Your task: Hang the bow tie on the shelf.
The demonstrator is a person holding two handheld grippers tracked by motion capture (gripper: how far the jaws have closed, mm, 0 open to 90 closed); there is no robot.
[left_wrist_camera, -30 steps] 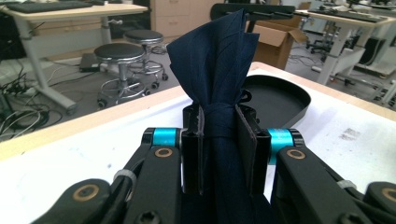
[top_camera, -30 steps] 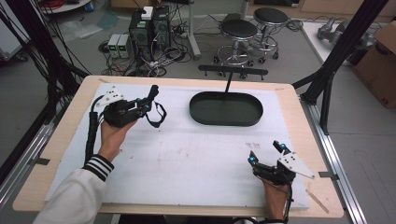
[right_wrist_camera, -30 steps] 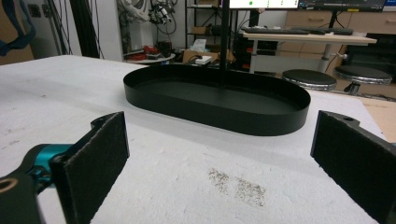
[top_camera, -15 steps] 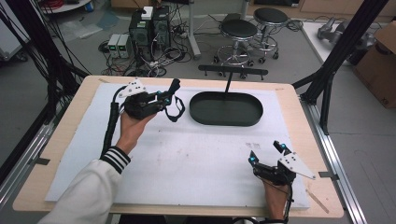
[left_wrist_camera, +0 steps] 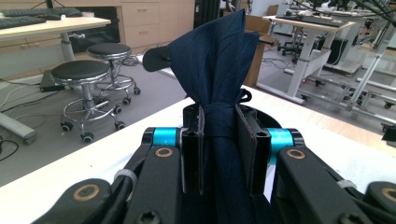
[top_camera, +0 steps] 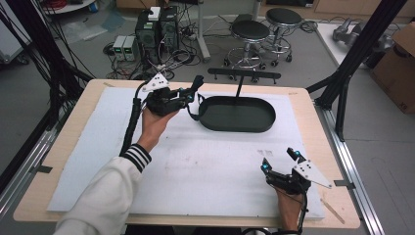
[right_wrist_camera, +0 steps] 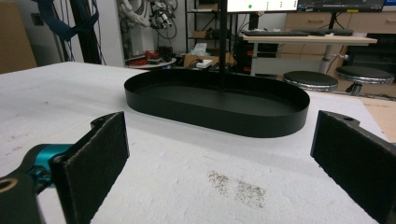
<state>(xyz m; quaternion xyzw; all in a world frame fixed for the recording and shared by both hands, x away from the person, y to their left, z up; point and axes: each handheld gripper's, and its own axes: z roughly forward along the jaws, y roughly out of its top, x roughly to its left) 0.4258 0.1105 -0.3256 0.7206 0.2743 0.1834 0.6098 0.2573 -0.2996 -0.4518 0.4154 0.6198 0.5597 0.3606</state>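
My left gripper [top_camera: 196, 88] is raised over the table's back left, just left of the black oval tray [top_camera: 237, 128]. It is shut on a dark navy folded cloth [left_wrist_camera: 217, 60], which stands up above the jaws in the left gripper view. Part of the cloth [top_camera: 192, 109] hangs below the gripper near the tray's left rim. My right gripper [top_camera: 280, 161] rests near the front right of the white mat, open with nothing between its pads [right_wrist_camera: 95, 158]. From there the tray [right_wrist_camera: 261, 122] lies ahead, with nothing in it.
A black T-shaped stand [top_camera: 243, 74] rises from the tray's far side. The white mat [top_camera: 195, 171] covers most of the wooden table. Stools, computers and cables stand on the floor beyond the far edge. A dark smudge [right_wrist_camera: 236, 186] marks the mat ahead of the right gripper.
My left gripper has carried the cloth rightwards to the tray's left end. The right gripper has stayed put.
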